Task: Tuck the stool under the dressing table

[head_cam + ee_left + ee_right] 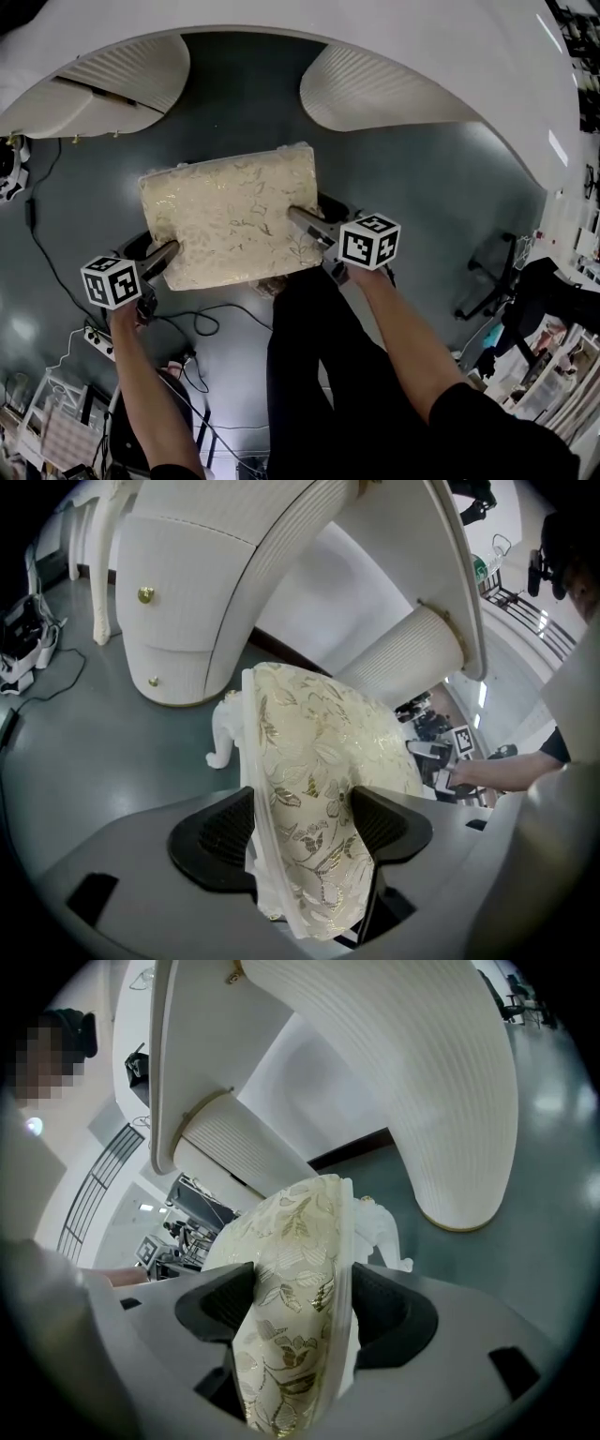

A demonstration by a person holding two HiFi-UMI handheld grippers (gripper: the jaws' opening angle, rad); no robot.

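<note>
Stool (230,216) waits at 6 o'clock of the dressing table (422,37), just short of the gap between its two ribbed pedestals (375,89). We judge the push is in hand; next we slide it toward 12. Our left gripper (167,253) and right gripper (302,218) each pinch the cushion's edge, jaws closed onto it. Only the gripper views show a carved white leg (223,735).

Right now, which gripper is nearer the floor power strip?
Left. The left gripper clamps the stool edge near the power strip; the right gripper clamps the opposite edge, across the seat.
</note>
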